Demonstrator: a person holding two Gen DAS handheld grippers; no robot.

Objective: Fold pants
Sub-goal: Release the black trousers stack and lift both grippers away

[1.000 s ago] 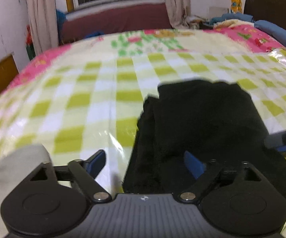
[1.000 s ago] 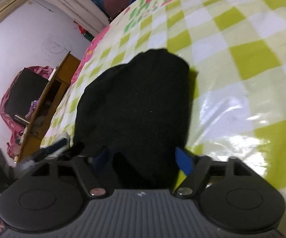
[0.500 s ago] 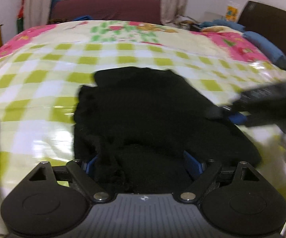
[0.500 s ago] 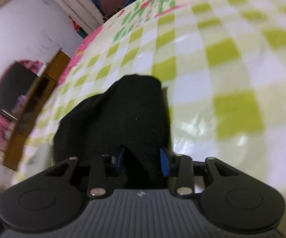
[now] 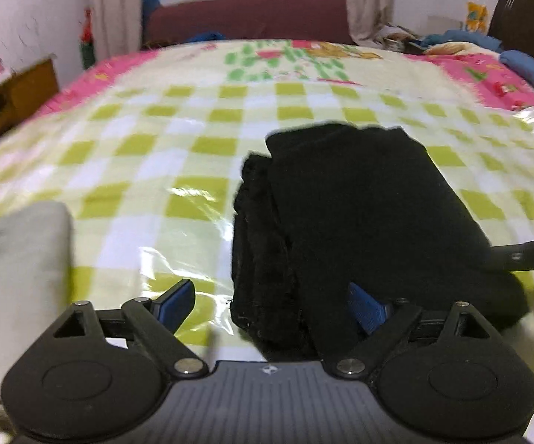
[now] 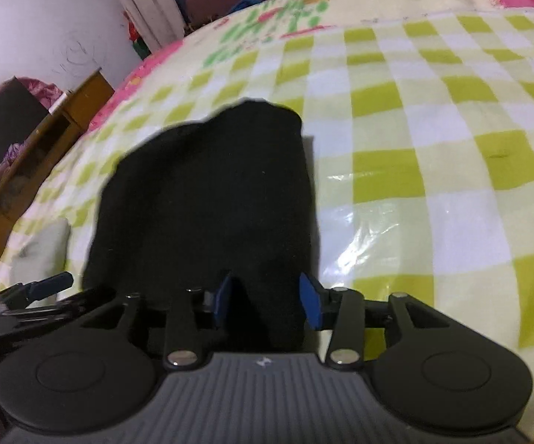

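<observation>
Black pants (image 5: 359,214) lie folded in a thick stack on the green-checked bed cover (image 5: 193,148). My left gripper (image 5: 267,290) hovers at their near left edge. Its jaws are opening, spread wide, with the stack's left layers between them and no pad pressing. My right gripper (image 6: 265,285) has a fold of the pants (image 6: 208,192) between its blue pads, which touch the cloth while the jaws are opening a little. The right gripper's finger (image 5: 526,255) reaches in from the right in the left wrist view. In the right wrist view, the left gripper (image 6: 45,285) shows at the lower left.
A pale folded cloth (image 5: 15,259) lies on the bed left of the pants. The cover is under shiny clear plastic. A wooden cabinet (image 6: 45,140) stands beside the bed, a maroon sofa (image 5: 248,18) under the window, and blue pillows (image 5: 533,70) at the far right.
My right gripper closed from wide onto a fold of the pants and rose slightly. The left gripper swung across the pants' near edge and back toward their left side, jaws staying wide.
</observation>
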